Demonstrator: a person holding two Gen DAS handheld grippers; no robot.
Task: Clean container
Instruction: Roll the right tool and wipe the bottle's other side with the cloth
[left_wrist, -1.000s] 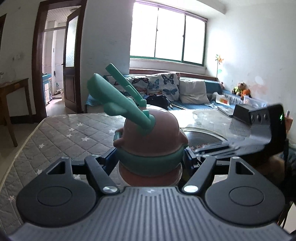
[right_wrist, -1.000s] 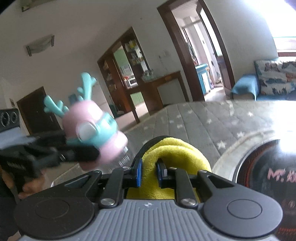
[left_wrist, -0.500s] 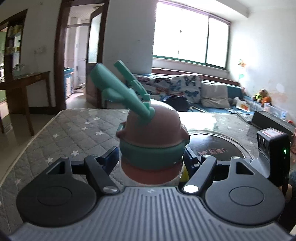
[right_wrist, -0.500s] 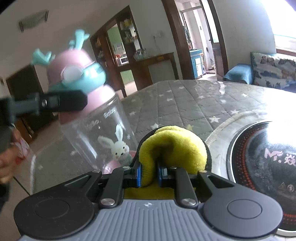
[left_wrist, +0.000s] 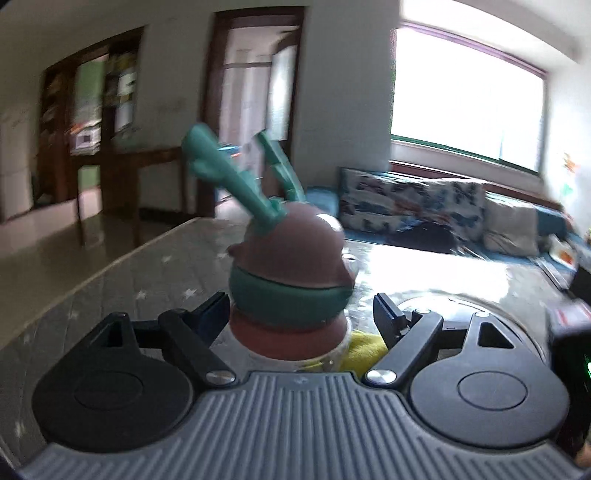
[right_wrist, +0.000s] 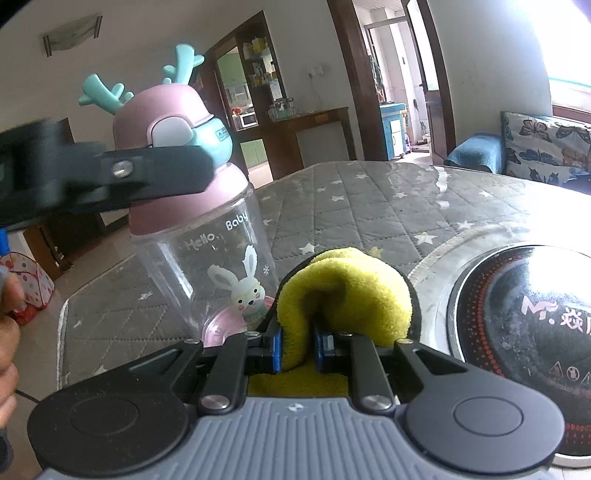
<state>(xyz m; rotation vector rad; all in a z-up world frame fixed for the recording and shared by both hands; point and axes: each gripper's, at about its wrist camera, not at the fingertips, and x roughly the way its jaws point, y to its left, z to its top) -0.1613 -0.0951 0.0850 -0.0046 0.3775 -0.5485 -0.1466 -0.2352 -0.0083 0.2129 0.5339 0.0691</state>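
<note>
With our left gripper (left_wrist: 299, 317) we are clamping its jaws on the pink lid of the bottle (right_wrist: 207, 236), holding it up at the left of the right-wrist frame. Our right gripper (right_wrist: 297, 349) is pinching the yellow cloth (right_wrist: 347, 291) just beside the bottle's clear base, above the grey star-quilted bench (right_wrist: 369, 206).

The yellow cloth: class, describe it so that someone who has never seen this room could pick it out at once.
Start at the grey star-quilted table with the round black cooktop. Just in front, the right gripper pinches a folded cloth, beside the clear rabbit-print bottle held by the left gripper. It is the only fluffy, bright yellow thing there.
</note>
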